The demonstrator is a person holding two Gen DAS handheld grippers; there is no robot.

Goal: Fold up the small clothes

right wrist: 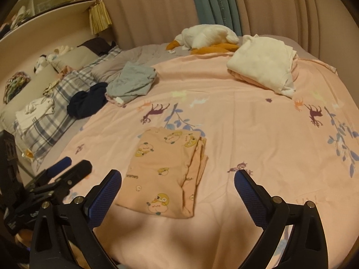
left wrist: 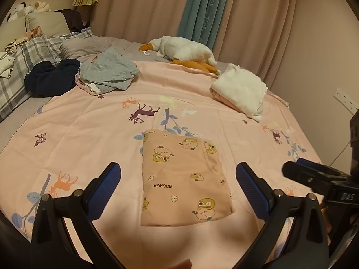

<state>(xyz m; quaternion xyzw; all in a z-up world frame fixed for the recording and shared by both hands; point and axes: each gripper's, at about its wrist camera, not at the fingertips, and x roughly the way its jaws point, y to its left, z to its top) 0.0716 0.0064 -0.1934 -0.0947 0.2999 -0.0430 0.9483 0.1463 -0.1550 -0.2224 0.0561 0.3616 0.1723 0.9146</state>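
A small pink garment [left wrist: 181,179] printed with yellow cartoon animals lies folded into a rectangle on the pink bedspread [left wrist: 78,130]. It also shows in the right wrist view [right wrist: 166,172], with stacked layers along its right edge. My left gripper [left wrist: 178,179] is open and empty, hovering just in front of the garment with its fingers either side of it. My right gripper [right wrist: 177,181] is open and empty, near the garment's front right. The right gripper shows at the right edge of the left wrist view [left wrist: 318,177]. The left gripper shows at the left of the right wrist view [right wrist: 65,170].
A folded white and pink stack [left wrist: 242,89] lies far right. A grey garment [left wrist: 110,71] and a dark navy one [left wrist: 51,78] lie crumpled far left. A plush goose [left wrist: 184,50], plaid pillows [left wrist: 29,56] and curtains [left wrist: 246,11] sit behind. A wall socket [left wrist: 345,100] is at right.
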